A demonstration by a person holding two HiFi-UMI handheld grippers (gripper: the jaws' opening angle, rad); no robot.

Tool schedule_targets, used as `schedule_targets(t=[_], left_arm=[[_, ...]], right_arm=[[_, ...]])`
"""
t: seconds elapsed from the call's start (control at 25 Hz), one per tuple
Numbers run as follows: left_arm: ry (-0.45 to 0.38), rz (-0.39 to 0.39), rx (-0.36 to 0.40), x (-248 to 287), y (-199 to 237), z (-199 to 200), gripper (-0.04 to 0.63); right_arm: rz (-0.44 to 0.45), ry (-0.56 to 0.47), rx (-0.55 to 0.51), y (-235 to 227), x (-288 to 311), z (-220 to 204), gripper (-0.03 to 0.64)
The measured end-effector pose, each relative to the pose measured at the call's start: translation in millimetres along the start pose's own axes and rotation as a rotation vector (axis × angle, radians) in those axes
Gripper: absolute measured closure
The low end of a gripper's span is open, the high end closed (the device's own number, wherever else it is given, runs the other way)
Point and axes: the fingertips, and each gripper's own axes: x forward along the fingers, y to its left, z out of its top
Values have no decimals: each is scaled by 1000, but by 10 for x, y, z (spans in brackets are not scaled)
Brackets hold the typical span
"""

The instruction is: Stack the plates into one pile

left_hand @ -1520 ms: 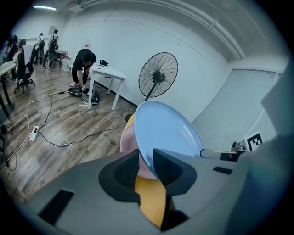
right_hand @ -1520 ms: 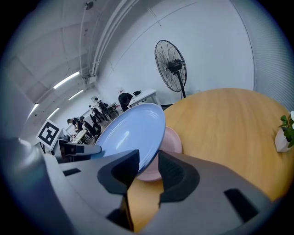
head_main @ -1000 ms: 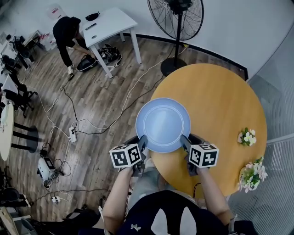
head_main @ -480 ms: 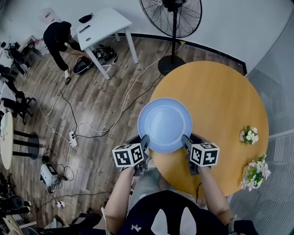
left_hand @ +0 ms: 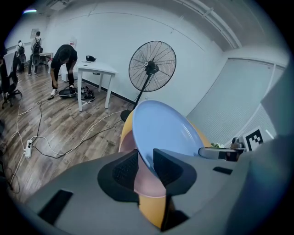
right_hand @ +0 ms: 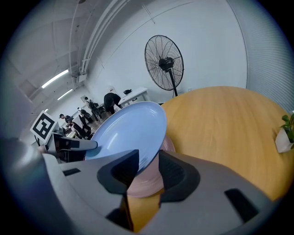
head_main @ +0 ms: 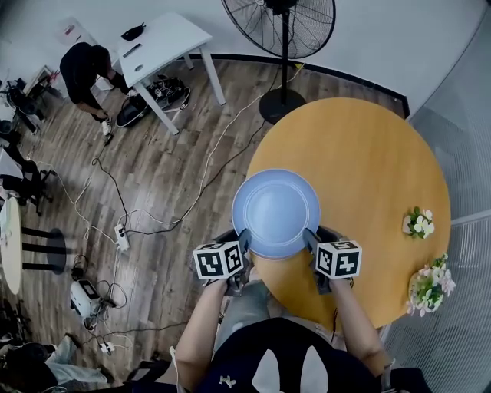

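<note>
A light blue plate [head_main: 275, 212] hangs tilted over the near edge of the round wooden table [head_main: 360, 161], held by both grippers. My left gripper [head_main: 242, 239] is shut on its left rim and my right gripper [head_main: 310, 239] on its right rim. In the left gripper view the blue plate [left_hand: 163, 131] runs edge-on between the jaws of that gripper [left_hand: 143, 158], and a pink plate [left_hand: 148, 182] lies on the table just below. The right gripper view shows the same: blue plate [right_hand: 126, 131] pinched in the gripper [right_hand: 148, 167], pink plate [right_hand: 146, 181] beneath. In the head view the blue plate hides the pink one.
Two small flower pots [head_main: 416, 224] [head_main: 430, 288] stand at the table's right edge. A floor fan [head_main: 280, 23] is beyond the table. A white table [head_main: 157, 42] with a person [head_main: 84, 69] bent beside it is far left, and cables cross the wood floor.
Both grippers have sunk a little with the blue plate, bringing it closer to the table. Both grips look the same as before.
</note>
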Motion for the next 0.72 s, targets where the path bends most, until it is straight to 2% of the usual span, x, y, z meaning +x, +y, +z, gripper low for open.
schedule_targets(t=[0.72], left_arm=[[170, -2, 67, 350, 217, -268, 486]], right_arm=[[-92, 114, 12, -156, 345, -387, 471]])
